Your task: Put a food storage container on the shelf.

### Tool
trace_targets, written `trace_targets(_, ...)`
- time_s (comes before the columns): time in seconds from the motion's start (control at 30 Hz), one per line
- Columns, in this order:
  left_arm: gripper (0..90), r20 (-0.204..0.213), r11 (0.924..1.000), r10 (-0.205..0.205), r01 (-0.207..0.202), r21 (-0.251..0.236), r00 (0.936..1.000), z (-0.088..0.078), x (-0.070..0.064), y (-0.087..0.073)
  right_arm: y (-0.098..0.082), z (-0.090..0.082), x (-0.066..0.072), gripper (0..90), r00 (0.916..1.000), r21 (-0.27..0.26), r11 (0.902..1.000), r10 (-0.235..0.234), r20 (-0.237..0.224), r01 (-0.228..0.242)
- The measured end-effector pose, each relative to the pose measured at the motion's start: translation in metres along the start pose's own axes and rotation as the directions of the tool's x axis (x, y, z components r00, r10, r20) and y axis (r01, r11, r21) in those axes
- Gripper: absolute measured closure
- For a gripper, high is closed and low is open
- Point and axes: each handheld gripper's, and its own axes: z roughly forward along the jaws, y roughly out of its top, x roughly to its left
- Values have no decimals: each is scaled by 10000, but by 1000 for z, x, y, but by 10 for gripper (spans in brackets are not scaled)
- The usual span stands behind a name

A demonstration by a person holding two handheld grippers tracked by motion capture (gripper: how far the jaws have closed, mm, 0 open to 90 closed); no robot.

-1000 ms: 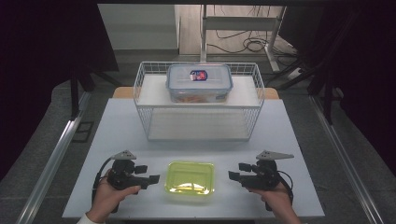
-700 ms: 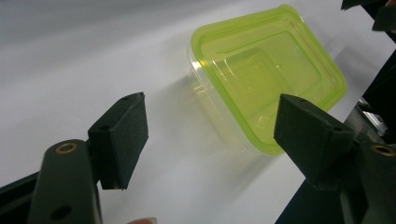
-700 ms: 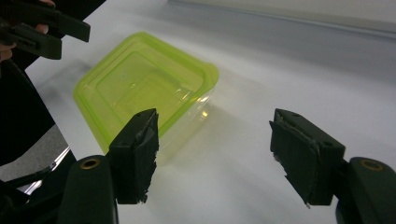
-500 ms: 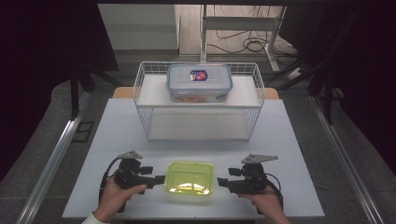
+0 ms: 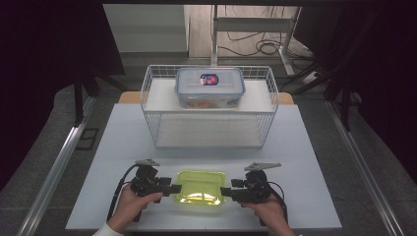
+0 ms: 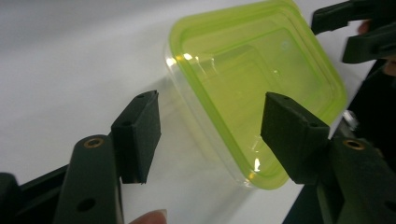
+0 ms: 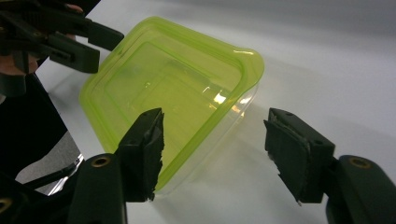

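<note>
A pale tabletop (image 5: 123,132) stands in a dark room with cables on the floor behind it. The yellow-green lidded container (image 5: 200,188) sits at the near edge; beyond it a white wire basket (image 5: 152,105) holds a clear lidded box (image 5: 210,87) whose contents are hard to make out. Both forearms are cut off below. The left tongs (image 6: 208,135) and right tongs (image 7: 215,149) flank the container, spread wide, pinching nothing.

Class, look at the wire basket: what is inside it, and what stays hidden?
Inside the wire basket, a clear lidded container sits on a white shelf. Reddish contents show faintly through its wall; what they are cannot be told.
</note>
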Motion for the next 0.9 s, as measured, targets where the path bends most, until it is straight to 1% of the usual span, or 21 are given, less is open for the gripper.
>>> trace_targets(0.03, 403, 110, 10000, -47, 46, 62, 9999, 1, 0, 0, 0, 2, 0, 391, 10000, -8, 10000, 64, -27, -64)
trace_targets(0.1, 436, 168, 9999, -81, 80, 69, 9998, 3, 0, 1, 1, 5, 0, 420, 9996, 6, 9997, 231, -180, -231)
trace_targets(0.17, 479, 249, 9998, -135, 133, 117, 9996, 4, 1, 1, 1, 10, -1, 457, 9993, 89, 9996, 264, -268, -261)
trace_targets(0.27, 530, 182, 9998, -158, 155, 150, 9997, 6, 1, 1, 1, 16, -1, 507, 9988, 261, 9990, 381, -312, -373)
trace_targets(0.33, 578, 104, 9998, -126, 124, 184, 9999, 7, 1, 0, 0, 19, -1, 538, 9988, 390, 9986, 371, -307, -359)
trace_targets(0.37, 605, 101, 9997, -181, 180, 133, 9998, 8, 2, 0, -1, 19, -1, 566, 9988, 346, 9986, 408, -278, -399)
trace_targets(0.4, 630, 202, 9995, -291, 288, 118, 9994, 8, 3, -1, -1, 19, -1, 579, 9988, 342, 9986, 422, -243, -413)
trace_targets(0.47, 668, 484, 9987, -514, 513, 32, 9975, 7, 6, -3, -1, 18, -3, 613, 9972, 255, 9977, 637, -384, -627)
trace_targets(0.5, 681, 518, 9989, -464, 463, 29, 9976, 7, 6, -4, -2, 18, -3, 626, 9964, 192, 9972, 736, -427, -728)
trace_targets(0.53, 687, 494, 9991, -430, 432, -28, 9979, 6, 5, -4, -2, 17, -2, 639, 9963, 160, 9972, 740, -430, -733)
trace_targets(0.63, 706, 640, 9994, -256, 271, -217, 9976, 3, 1, -6, -3, 14, -2, 681, 9944, -89, 9954, 950, -460, -955)
trace_targets(0.67, 711, 620, 9989, -297, 319, -342, 9976, 3, -1, -7, -4, 13, -2, 690, 9932, -147, 9943, 1045, -506, -1054)
trace_targets(0.7, 713, 533, 9992, -166, 185, -345, 9984, 2, -3, -8, -5, 12, -2, 696, 9926, -205, 9936, 1102, -505, -1113)
trace_targets(0.73, 714, 491, 9990, -138, 159, -428, 9987, 2, -4, -9, -5, 11, -2, 700, 9923, -229, 9933, 1117, -526, -1130)
trace_targets(0.8, 721, 341, 9986, 66, -48, -531, 9994, 0, -9, -12, -6, 9, -1, 714, 9921, -267, 9931, 1129, -538, -1145)
trace_targets(0.9, 734, 109, 9972, 350, -342, -671, 9993, -3, -16, -16, -8, 4, 2, 745, 9915, -433, 9921, 1145, -624, -1173)
